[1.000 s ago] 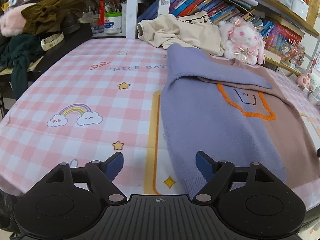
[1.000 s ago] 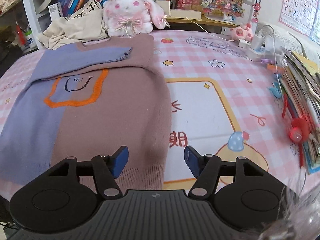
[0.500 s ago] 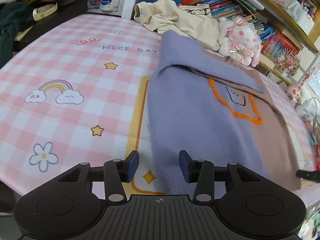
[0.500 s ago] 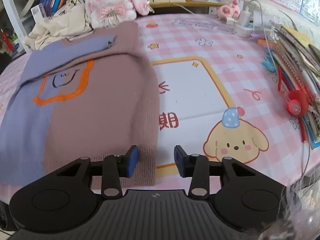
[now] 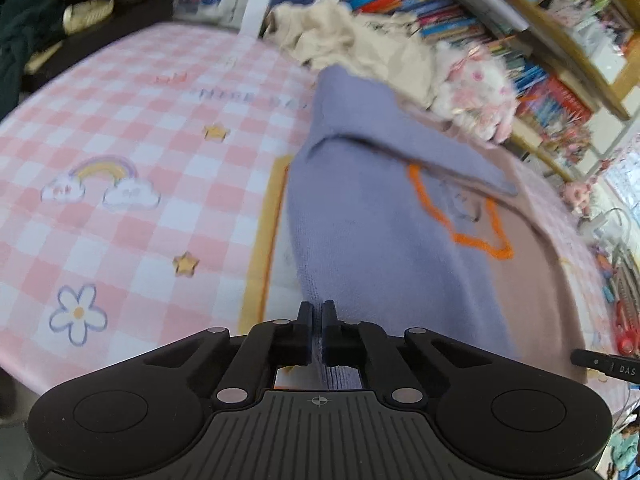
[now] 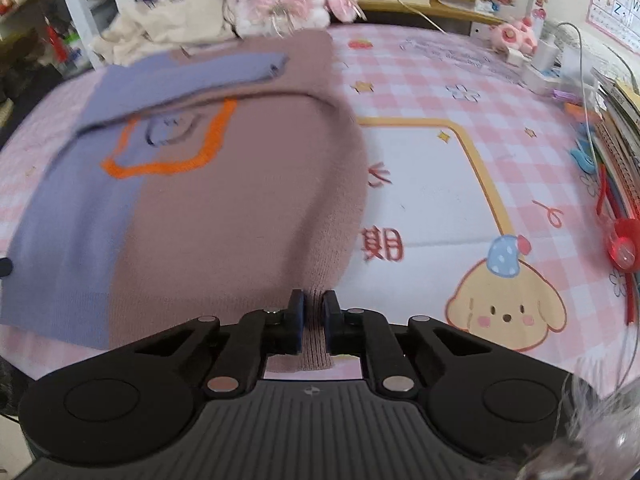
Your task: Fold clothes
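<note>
Now each gripper, left (image 5: 317, 320) and right (image 6: 312, 312), pinches the sweater (image 6: 224, 216) hem.

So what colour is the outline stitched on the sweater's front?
Orange outline on the sweater; clearest in the right wrist view.

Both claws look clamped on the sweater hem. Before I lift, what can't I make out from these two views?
- Left wrist view: motion blur smears the tablecloth print and the sweater knit.
- Hem corner inside the left claw: covered by its fingers.
- Right wrist view: hem inside the right claw likewise covered.
- Sweater collar: hidden under the folded purple sleeve.
</note>
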A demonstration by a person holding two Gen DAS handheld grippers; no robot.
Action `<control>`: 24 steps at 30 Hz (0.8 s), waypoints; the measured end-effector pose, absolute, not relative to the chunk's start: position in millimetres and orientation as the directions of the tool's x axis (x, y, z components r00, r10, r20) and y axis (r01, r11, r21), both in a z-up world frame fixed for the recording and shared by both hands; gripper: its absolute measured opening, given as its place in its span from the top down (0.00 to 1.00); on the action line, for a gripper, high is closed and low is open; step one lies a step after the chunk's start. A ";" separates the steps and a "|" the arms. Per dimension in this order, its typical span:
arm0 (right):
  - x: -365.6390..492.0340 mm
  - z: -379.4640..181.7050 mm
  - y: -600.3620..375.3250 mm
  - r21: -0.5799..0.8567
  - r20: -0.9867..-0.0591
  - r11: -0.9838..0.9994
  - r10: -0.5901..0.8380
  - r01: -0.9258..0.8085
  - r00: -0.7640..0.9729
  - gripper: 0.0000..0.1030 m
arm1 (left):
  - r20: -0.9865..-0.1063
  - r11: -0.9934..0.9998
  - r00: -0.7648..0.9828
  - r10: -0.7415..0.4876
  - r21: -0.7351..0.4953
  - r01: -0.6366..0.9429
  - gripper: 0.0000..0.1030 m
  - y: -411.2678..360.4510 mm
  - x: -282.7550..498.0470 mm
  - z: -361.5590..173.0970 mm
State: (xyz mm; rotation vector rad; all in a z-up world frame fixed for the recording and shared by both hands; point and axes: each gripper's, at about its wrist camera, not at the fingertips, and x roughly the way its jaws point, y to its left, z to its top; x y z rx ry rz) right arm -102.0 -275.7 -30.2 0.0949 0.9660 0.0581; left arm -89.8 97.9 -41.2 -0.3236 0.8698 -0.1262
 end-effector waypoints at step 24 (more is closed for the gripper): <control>-63.6 -37.7 -311.7 0.369 -0.766 0.929 0.297 0.012 0.570 0.66 | -0.699 0.786 0.585 -0.410 -0.597 -0.162 0.62 125.3 -94.6 -66.3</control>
